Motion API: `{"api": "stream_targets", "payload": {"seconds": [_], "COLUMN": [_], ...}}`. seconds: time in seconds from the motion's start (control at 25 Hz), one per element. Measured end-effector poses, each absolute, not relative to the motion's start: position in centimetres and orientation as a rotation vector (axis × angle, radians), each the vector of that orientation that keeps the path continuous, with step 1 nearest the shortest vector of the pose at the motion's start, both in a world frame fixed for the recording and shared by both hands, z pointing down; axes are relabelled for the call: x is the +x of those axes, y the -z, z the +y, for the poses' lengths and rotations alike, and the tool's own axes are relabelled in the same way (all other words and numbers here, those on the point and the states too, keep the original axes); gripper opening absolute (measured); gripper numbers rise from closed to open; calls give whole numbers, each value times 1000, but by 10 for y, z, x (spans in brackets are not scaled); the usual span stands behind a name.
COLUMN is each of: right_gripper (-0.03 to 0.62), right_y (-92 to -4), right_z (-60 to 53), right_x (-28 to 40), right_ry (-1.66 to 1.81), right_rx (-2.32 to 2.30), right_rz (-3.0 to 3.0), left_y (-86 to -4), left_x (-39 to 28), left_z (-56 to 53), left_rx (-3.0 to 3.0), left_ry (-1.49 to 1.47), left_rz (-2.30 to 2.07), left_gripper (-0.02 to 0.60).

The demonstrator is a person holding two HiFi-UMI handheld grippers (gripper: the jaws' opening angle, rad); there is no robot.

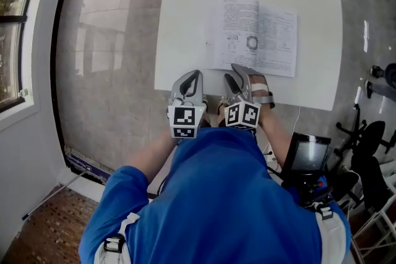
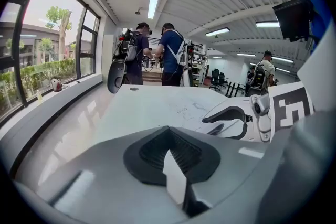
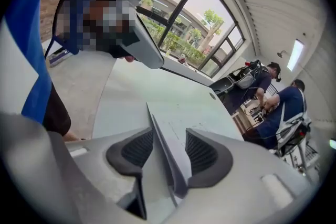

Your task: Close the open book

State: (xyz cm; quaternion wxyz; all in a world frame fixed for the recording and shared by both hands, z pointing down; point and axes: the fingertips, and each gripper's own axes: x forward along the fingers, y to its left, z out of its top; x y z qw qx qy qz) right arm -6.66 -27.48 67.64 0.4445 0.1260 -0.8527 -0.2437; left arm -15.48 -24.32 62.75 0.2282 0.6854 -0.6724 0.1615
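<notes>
White worktop (image 1: pixel 179 21) with the open book (image 1: pixel 253 37) lying flat on it.
Its print is too small to read; the right hand-held gripper (image 1: pixel 234 74) stands jaws apart at the book's near edge, and the left hand-held gripper (image 1: pixel 195 76) is pinched together, empty.

- Brightly daylit through windows (image 2: pixel 47 44) left of the left gripper (image 2: pixel 168 131) jaws, with ceiling strips (image 2: pixel 153 6) above.
- Bent by fisheye, black-cornered, soft nearest the jaws.
</notes>
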Motion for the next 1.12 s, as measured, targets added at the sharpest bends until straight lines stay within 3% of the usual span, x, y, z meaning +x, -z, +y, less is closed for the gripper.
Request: {"api": "stream_targets", "payload": {"seconds": [0.6, 1.12], "right_gripper": [192, 174], "right_y": [-697, -699], "right_z": [-279, -272], "right_x": [-81, -104], "right_ry": [899, 900], "right_rx": [332, 287], "right_rz": [-1949, -1970], "left_y": [-647, -644], "left_x": [-166, -178], "left_z": [-220, -211], "left_rx": [1843, 1817], "left_ry": [-430, -423], "left_rz": [-1838, -1859], "left_gripper": [6, 6]}}
